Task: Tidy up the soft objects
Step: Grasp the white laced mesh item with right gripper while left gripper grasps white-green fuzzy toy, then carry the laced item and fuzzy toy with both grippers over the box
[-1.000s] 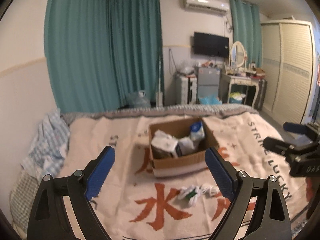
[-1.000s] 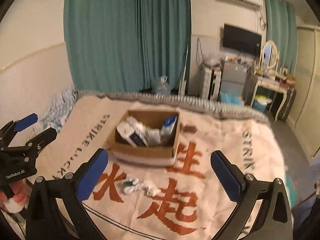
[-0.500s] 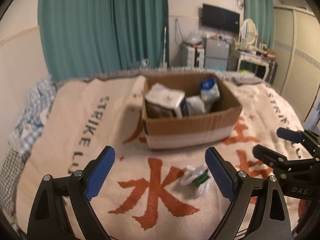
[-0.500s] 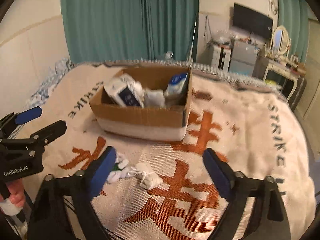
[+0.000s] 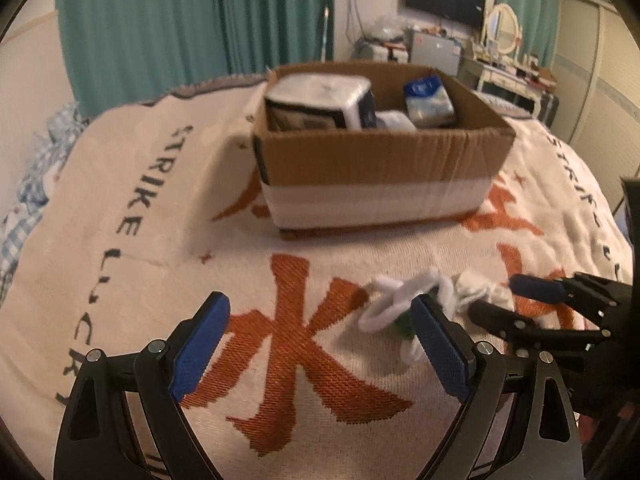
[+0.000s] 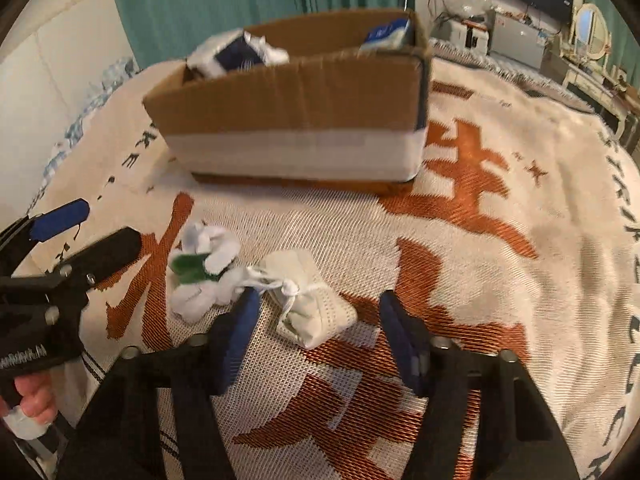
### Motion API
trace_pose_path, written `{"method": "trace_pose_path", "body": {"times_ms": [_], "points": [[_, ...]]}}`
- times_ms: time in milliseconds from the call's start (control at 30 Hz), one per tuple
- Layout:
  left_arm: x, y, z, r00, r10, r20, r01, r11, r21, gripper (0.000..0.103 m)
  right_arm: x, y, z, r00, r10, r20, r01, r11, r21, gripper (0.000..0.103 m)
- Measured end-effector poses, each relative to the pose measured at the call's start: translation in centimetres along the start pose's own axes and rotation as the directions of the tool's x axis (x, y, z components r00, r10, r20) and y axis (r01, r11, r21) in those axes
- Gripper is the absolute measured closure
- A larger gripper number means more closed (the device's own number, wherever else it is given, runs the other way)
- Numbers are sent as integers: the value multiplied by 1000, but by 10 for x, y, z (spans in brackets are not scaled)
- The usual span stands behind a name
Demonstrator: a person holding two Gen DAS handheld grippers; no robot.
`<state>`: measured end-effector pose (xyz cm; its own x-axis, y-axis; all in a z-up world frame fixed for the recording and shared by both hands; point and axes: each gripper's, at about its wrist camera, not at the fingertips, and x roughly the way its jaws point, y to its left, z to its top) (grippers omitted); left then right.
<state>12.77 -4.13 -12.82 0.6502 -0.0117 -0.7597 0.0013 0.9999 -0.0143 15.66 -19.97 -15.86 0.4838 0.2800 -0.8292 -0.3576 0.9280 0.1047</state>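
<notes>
Both grippers have dropped nearer the blanket (image 6: 500, 240). Right gripper (image 6: 316, 336), fingers spread, straddles the cream pouch (image 6: 308, 300); left gripper (image 5: 316, 344), also spread, hovers left of the white-green bundle (image 5: 404, 300), near the cardboard box (image 5: 376, 184).

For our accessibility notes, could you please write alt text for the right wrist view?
The open right gripper hovers over a small white pouch on a cream blanket with orange characters. A white-and-green sock bundle lies left of it by the open left gripper, and a cardboard box of packets stands behind.
</notes>
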Motion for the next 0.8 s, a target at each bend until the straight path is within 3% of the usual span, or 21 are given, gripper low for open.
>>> {"method": "trace_pose_path", "body": {"times_ms": [33,67,233,400,500,567,700,767,800], "points": [[2,-1,-1,1000,-1,-7,1,1000,3,10,3,1,-1,1000,5,-8,-5,1000,-1,63],[4,-2,-2,1000,-1,-13,1,1000,5,10,5,2,-1,1000,4,-14,-4,1000,-7,66],[12,-12,-10,999,-29,-37,30,999,22,11,-13,-2,0,999,-4,49,4,1000,-2,67],[25,-30,-16,989,-118,-84,123,991,56,12,-29,-19,10,994,-39,106,34,998,49,67],[34,-37,-14,990,-110,-86,117,990,76,12,-30,-27,12,993,-45,108,37,996,75,67],[39,-40,-10,988,-130,-87,137,987,79,24,-29,-31,11,994,-49,102,41,996,85,67],[49,-42,-9,982,-155,-107,164,983,82,26,-26,-37,10,994,-52,93,43,994,99,67],[50,-40,-9,977,-176,-118,185,980,71,40,-26,-37,9,994,-53,93,43,994,102,67],[50,-39,-10,977,-179,-119,189,979,71,41,-26,-37,9,994,-50,95,40,994,103,67]]}}
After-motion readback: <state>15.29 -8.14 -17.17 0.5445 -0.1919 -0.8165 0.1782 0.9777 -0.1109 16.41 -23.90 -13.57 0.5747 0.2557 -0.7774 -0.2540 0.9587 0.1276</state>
